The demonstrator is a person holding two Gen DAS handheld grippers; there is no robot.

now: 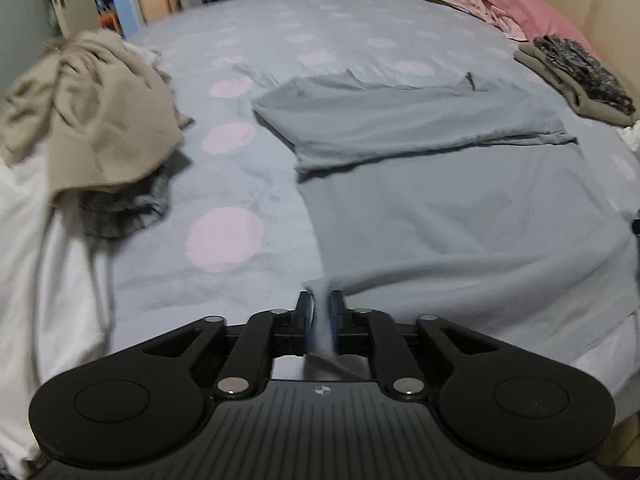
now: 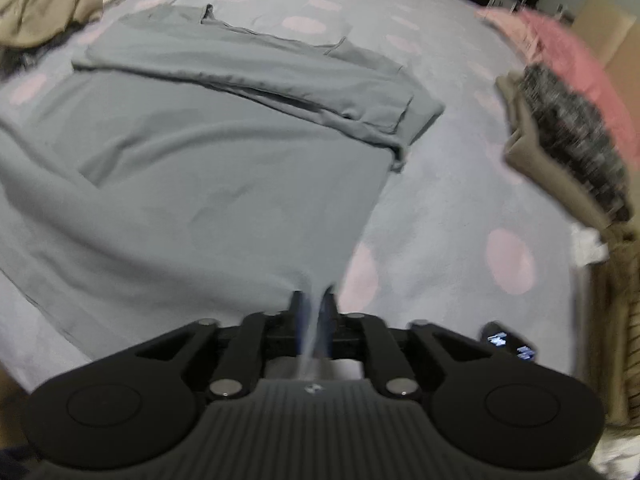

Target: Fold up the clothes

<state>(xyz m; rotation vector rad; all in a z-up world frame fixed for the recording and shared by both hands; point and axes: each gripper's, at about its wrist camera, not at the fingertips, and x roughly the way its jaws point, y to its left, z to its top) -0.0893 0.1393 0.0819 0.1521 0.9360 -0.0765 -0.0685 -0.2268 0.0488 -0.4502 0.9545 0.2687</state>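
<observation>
A grey garment (image 1: 460, 208) lies spread on the bed, its far part folded over into a band (image 1: 400, 120). My left gripper (image 1: 320, 304) is shut on the garment's near left corner, with cloth pinched between the fingers. In the right wrist view the same grey garment (image 2: 200, 184) stretches away from me, and my right gripper (image 2: 314, 304) is shut on its near right corner. Both corners are lifted slightly off the bed.
The bed (image 1: 240, 184) has a grey sheet with pink dots. A heap of beige and white clothes (image 1: 92, 108) lies at the left. A folded stack with a dark patterned piece (image 2: 568, 148) sits at the right, by pink pillows (image 1: 520, 4). A dark device (image 2: 508, 342) lies near my right gripper.
</observation>
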